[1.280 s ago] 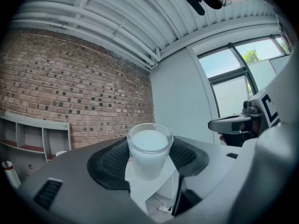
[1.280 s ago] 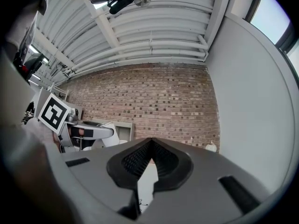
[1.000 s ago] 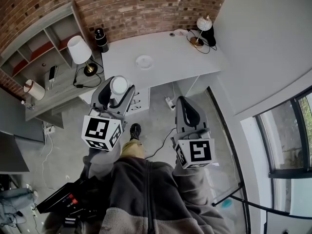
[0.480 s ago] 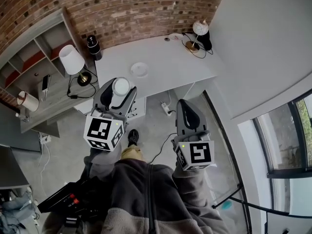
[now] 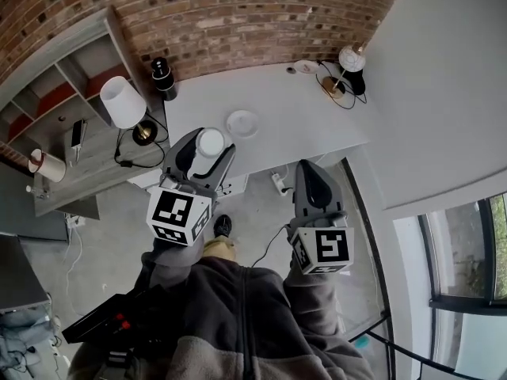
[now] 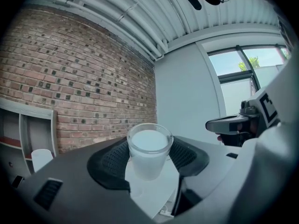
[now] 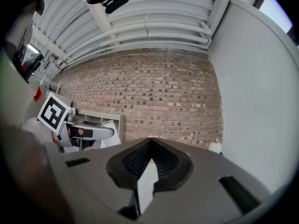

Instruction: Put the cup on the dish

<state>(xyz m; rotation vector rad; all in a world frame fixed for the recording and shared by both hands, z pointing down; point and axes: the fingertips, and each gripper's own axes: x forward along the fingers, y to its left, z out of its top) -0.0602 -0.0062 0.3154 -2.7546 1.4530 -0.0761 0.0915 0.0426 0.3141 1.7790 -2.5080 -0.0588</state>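
We see a frosted, pale round cup [image 6: 148,150] upright between the jaws of the left tool [image 5: 207,147], which press on both its sides. Its inside looks milky white, and we cannot tell what fills it. From the head view it hangs over the seven o'clock corner of the white counter [image 5: 309,121]. The small round white dish [image 5: 242,123] lies at its one o'clock, apart. The right tool [image 7: 149,148], at four o'clock, has its jaws closed together on nothing. Its cube [image 5: 323,248] bears black-and-white square markers.
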